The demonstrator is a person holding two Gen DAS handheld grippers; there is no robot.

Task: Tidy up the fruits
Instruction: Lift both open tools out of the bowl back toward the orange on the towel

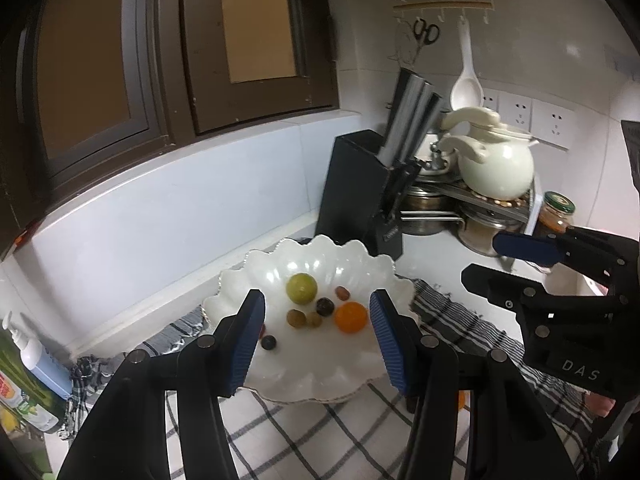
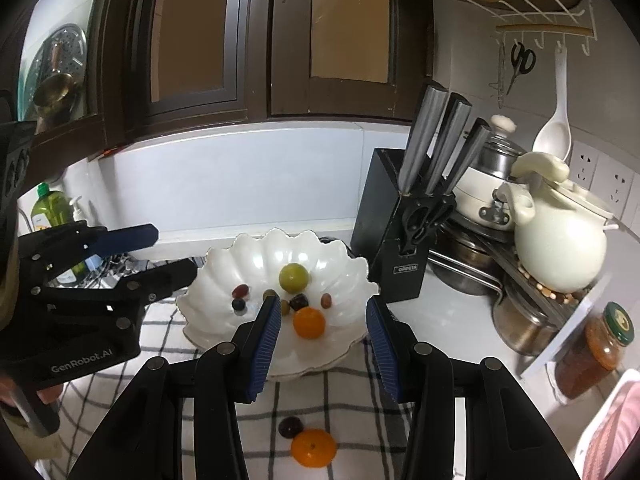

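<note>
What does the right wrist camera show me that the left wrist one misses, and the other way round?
Only the right wrist view: an orange and a dark fruit lying on the checked cloth in front of the bowl, and the left gripper, nothing between its fingers.

Only the left wrist view: the right gripper, empty too.

Both: the white scalloped bowl holding a green fruit, another orange and small dark fruits, plus the knife block.

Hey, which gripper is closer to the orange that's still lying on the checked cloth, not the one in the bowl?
Right. The right gripper hangs almost directly over that orange, which lies between its arms. The left gripper sits off beside the bowl.
</note>
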